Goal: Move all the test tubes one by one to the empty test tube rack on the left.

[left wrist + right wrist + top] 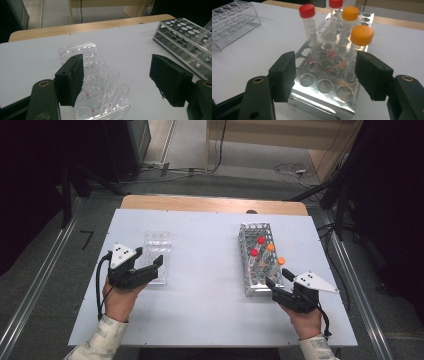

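Both our grippers stand open and empty: right gripper [325, 75] at the metal rack [246, 285], facing four capped tubes [361, 37]; left gripper [120, 80] over the clear rack [82, 53] (two uncapped tubes [113, 82] inside). Nothing grasped yet.

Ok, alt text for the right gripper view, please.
The right tool, jaws open, faces the near end of a metal tube rack on a white table. The rack holds four capped tubes, two red and two orange. A clear plastic rack lies far left.
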Demonstrator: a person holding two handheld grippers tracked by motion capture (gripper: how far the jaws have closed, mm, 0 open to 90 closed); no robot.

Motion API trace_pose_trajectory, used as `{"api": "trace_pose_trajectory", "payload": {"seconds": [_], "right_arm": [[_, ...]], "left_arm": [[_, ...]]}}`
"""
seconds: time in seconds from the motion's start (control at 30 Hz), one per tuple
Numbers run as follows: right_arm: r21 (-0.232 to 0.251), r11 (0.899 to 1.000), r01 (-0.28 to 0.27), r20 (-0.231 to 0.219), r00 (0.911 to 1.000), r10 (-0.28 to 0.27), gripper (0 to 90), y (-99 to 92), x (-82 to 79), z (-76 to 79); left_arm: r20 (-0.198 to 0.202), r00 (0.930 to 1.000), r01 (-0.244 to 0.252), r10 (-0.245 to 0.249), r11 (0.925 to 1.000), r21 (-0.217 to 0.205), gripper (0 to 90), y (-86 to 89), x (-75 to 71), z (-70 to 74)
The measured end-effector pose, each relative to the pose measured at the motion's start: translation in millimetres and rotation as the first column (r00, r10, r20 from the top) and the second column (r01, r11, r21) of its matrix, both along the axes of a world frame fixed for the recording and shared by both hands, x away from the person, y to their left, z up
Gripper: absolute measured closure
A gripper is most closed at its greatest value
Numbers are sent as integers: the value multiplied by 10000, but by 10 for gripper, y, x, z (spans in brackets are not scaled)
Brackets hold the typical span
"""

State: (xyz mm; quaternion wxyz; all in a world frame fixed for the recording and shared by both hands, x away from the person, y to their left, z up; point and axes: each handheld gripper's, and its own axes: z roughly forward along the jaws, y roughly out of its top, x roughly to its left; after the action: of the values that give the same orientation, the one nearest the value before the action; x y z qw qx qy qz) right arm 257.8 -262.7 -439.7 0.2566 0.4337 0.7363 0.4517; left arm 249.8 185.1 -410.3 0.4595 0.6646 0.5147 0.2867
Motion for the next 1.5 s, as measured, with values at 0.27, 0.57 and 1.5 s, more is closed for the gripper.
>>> {"api": "trace_pose_trajectory", "payload": {"seconds": [0.27,0.57,1.5], "right_arm": [[-165,9980,604,3,9982,-604,378,-116,193,-135],[-190,9978,629,156,9979,-626,495,-119,320,-217],[-341,9977,589,760,9955,-562,712,-89,358,-178]], "left_arm": [[43,10000,31,-31,10000,30,279,-20,0,1],[43,10000,11,-11,10000,51,280,-23,1,-3],[65,9999,126,-126,9999,82,284,-60,-10,2]]}}
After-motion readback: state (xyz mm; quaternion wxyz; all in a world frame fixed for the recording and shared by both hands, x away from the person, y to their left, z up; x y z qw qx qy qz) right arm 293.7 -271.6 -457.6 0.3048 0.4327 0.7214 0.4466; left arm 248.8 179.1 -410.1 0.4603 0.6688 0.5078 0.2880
